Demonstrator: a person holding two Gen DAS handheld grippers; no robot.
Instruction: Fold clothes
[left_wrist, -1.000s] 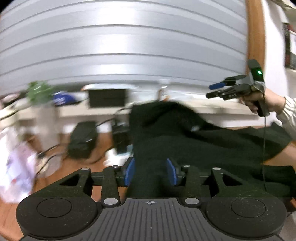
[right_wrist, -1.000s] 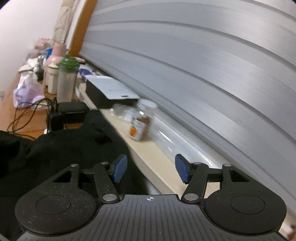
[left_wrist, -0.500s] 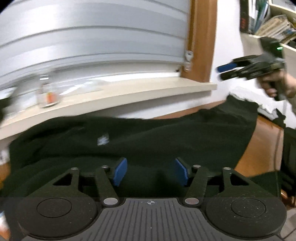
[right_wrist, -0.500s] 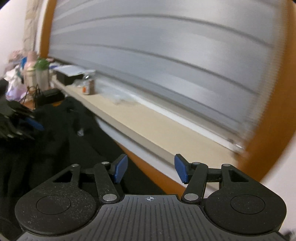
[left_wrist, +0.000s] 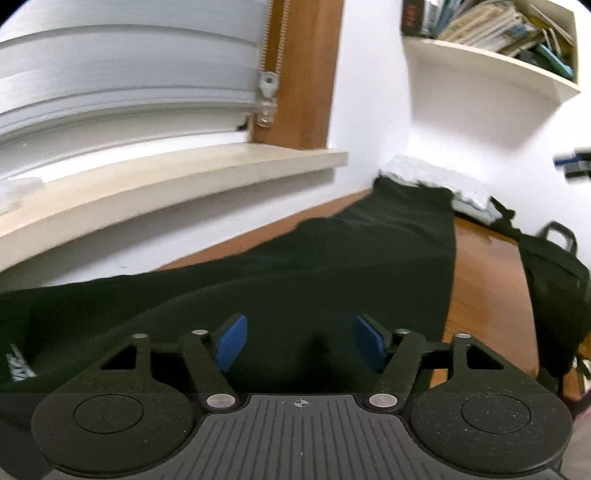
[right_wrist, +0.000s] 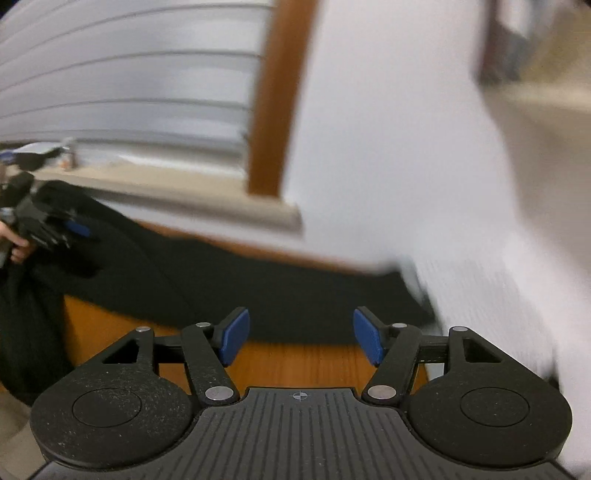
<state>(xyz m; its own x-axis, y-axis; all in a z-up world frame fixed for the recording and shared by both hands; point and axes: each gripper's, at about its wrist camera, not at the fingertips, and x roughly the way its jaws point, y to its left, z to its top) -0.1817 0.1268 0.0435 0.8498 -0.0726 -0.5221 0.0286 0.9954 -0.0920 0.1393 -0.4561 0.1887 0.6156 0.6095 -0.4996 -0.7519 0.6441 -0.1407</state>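
Note:
A dark, almost black garment lies stretched along the wooden table below the window sill. My left gripper hovers just over its near part. Its blue pads stand apart and are opening, and no cloth is pinched between them. In the right wrist view the garment's far end runs toward the white wall. My right gripper is over bare table at the cloth's edge, its jaws opening with nothing between them. The left gripper shows at that view's left edge, in a hand.
A cream window sill and grey slatted shutter run behind the garment. A white ribbed object lies at the garment's far end. A black bag sits at the table's right, and a bookshelf hangs above.
Both views have swung right along the garment, from the cluttered end to the wall corner. The left jaws have widened and no longer sit close around the cloth. The right jaws opened slightly.

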